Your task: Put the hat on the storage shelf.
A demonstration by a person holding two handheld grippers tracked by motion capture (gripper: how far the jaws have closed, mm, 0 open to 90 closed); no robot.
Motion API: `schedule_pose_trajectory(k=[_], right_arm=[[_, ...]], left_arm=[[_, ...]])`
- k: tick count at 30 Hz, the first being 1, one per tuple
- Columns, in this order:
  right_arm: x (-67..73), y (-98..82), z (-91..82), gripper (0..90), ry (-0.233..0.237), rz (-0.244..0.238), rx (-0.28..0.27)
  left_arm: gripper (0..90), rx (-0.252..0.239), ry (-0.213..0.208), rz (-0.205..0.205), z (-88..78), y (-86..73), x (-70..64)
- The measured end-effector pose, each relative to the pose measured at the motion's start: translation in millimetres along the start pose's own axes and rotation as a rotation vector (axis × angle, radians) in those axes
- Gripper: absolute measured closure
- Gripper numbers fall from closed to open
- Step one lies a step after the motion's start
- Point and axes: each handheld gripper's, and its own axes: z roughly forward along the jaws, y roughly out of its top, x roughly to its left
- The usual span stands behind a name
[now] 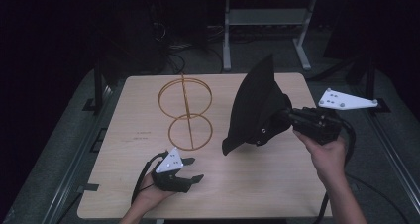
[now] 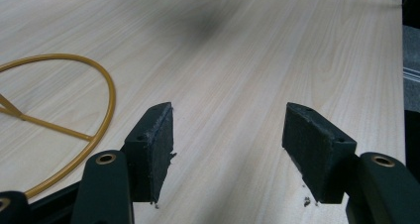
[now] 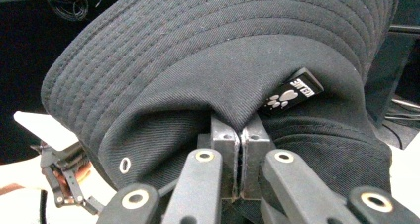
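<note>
Your right tool (image 1: pixel 285 116) is clenched on a pinch of crown fabric of the black bucket hat (image 1: pixel 255 105), holding it clear above the tabletop (image 1: pixel 257 184) at about three o'clock. The hat is dark twill: its brim carries rows of concentric stitching, there is a small metal eyelet on the crown, and a black tag with a white paw print. Your left tool (image 1: pixel 190 169) rests released at seven o'clock, near the gold wire stand (image 1: pixel 185 112).
</note>
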Motion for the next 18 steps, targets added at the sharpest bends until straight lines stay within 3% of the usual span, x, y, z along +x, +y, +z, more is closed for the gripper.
schedule_pose_trajectory(k=[18], right_arm=[[11.0, 49.6, 37.3, 87.8, 0.053, -0.03, -0.029]], left_arm=[[36.3, 0.006, 0.016, 0.023, 2.7, -2.2, 0.1]])
